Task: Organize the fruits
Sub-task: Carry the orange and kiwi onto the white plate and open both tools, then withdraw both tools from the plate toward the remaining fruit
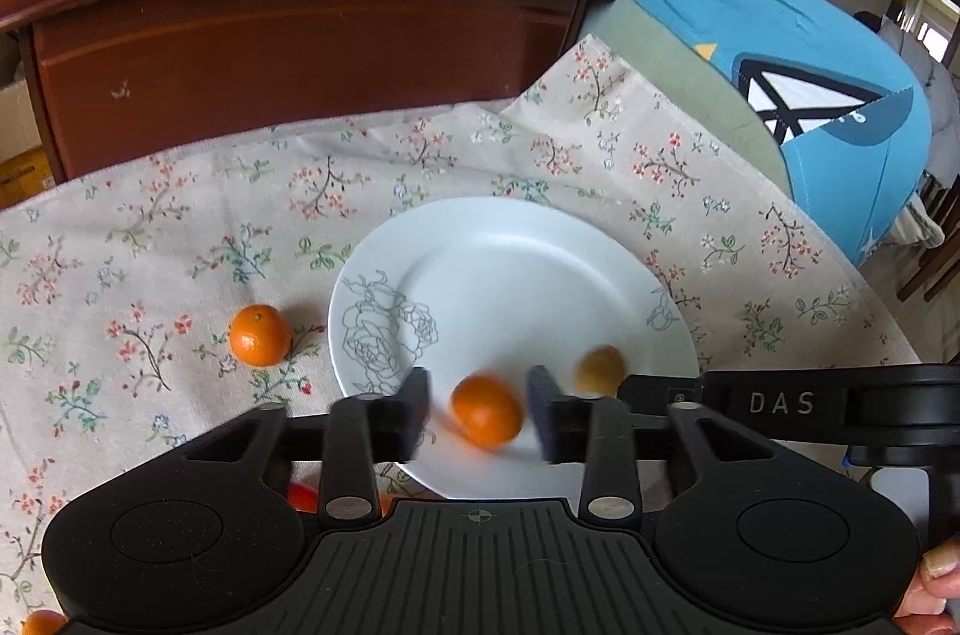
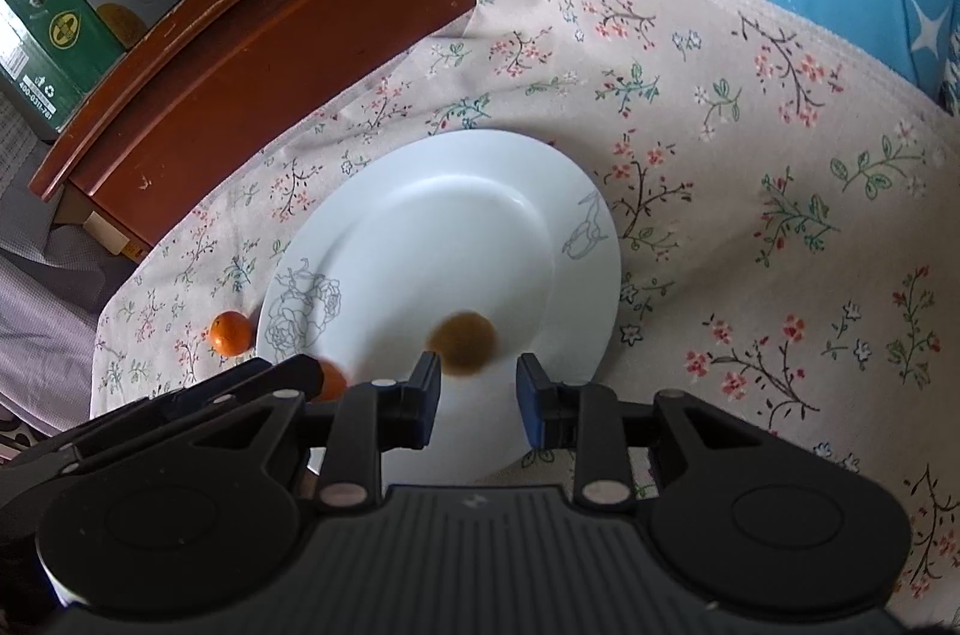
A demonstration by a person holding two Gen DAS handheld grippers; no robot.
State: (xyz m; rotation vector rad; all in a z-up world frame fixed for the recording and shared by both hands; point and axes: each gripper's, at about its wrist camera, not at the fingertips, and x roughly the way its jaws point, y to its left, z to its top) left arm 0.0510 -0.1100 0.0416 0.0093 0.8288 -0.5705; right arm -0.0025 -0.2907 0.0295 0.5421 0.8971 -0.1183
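A white plate (image 1: 540,263) with a drawn rose lies on the flowered cloth. A blurred orange (image 1: 486,416) sits on the plate's near edge, between the fingers of my left gripper (image 1: 480,386). The pads stand apart from it, so the gripper is open. A brown fruit (image 2: 463,342) lies blurred on the plate just ahead of my right gripper (image 2: 477,365). That gripper's jaws are apart with nothing pressed between them. In the left wrist view the brown fruit (image 1: 600,371) shows to the right. A second orange (image 1: 259,335) rests on the cloth left of the plate.
A dark wooden cabinet (image 1: 300,53) stands behind the table with cartons (image 2: 54,35) on top. Blue fabric (image 1: 780,53) fills the far right. Another orange (image 1: 42,623) peeks in at the bottom left corner. A hand (image 1: 936,587) grips the left tool.
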